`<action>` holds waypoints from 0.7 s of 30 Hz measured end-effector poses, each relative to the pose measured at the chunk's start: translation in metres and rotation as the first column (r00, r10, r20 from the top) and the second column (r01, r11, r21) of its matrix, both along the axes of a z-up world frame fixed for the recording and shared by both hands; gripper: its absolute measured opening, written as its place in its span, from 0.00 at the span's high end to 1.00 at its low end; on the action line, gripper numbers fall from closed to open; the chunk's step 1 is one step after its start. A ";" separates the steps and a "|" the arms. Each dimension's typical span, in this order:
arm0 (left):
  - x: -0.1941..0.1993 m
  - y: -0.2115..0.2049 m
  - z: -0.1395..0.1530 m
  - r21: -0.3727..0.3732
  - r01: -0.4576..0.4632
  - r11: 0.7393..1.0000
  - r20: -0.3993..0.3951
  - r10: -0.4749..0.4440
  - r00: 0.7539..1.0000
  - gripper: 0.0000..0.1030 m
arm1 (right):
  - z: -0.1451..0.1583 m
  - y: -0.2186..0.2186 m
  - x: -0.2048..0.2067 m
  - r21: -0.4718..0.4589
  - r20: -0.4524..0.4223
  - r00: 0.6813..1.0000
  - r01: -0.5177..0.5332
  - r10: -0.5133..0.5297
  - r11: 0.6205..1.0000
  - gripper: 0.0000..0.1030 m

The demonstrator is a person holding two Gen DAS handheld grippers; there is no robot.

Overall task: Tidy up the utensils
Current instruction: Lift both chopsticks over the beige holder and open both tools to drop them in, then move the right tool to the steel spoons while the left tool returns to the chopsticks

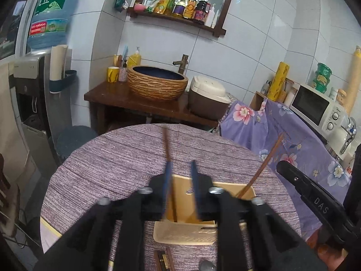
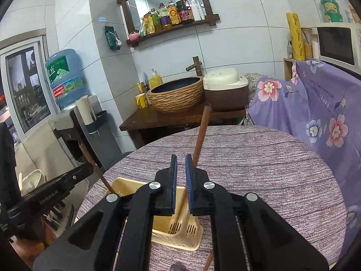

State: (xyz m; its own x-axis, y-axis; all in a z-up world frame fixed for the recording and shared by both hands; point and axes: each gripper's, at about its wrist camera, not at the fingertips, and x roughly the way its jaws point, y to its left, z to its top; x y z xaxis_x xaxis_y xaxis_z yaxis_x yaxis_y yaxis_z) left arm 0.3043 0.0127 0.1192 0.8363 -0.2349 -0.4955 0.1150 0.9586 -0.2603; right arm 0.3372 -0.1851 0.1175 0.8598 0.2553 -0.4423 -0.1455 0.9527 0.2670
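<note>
Chopsticks (image 1: pixel 167 142) in holder (image 1: pixel 187 234); tongs (image 1: pixel 314 199) read "DAS"

A cream plastic slotted utensil holder (image 1: pixel 187 232) is standing upright near the table's front edge. Two dark brown wooden chopsticks are standing in it: one (image 1: pixel 166 143) is leaning nearly upright, the other (image 1: pixel 261 168) is tilting rightward.

Utensil holder (image 1: pixel 189 232) on round table (image 1: pixel 101 169), two chopsticks (image 1: pixel 168 149) standing in it, washbasin (image 1: pixel 158 83) behind table.

holder (image 1: pixel 187 234) base: hidden by left gripper (image 1: pixel 180 174) | jaws: motion-blurred
</note>
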 end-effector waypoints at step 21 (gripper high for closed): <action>-0.086 0.010 -0.125 0.117 0.006 0.993 -0.265 0.026 0.964 0.43 | -0.115 0.006 -0.090 -0.154 -0.251 0.968 -0.050 0.010 0.987 0.54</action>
State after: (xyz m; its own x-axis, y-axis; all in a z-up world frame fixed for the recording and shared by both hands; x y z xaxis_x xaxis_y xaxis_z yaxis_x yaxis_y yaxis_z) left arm 0.2187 0.0232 -0.0059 0.6726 -0.1549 -0.7236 0.0469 0.9848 -0.1672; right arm 0.2475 -0.1787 0.0028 0.7106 0.1887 -0.6778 -0.1229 0.9818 0.1446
